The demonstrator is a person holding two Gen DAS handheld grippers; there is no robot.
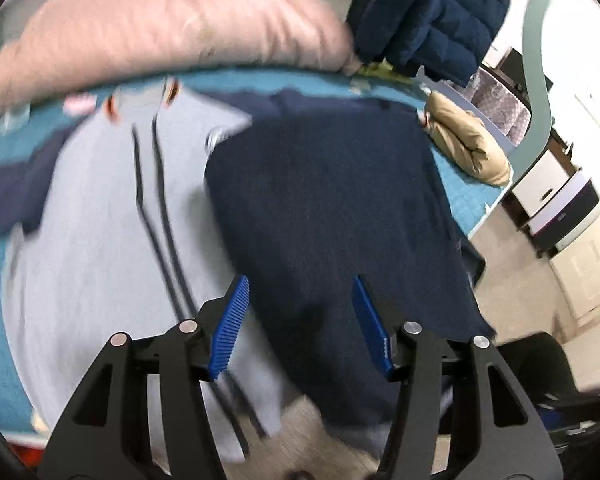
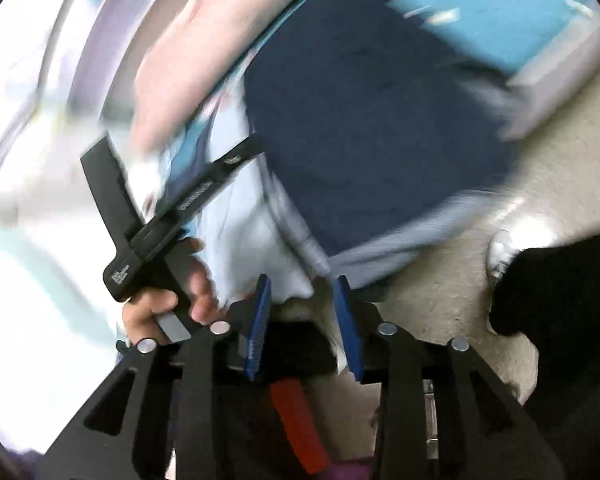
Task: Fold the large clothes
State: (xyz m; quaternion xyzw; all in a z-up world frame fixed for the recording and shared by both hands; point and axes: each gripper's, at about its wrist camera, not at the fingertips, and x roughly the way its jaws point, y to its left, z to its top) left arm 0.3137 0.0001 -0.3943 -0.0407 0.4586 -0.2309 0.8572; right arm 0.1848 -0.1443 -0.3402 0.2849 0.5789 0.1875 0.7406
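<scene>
Both the left gripper (image 1: 300, 322) and right gripper (image 2: 305, 326) are hanging open, empty, over the garment's (image 1: 324, 208) near hem

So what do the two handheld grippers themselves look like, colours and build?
Both match: the left gripper and right gripper each have two blue ribbed finger pads on black angular linkage arms with cut-out slots and round silver pivot pins. From the right wrist view, the left gripper's black pistol-style handle carries small white lettering, too blurred to read. No cables or sleeves show.
</scene>
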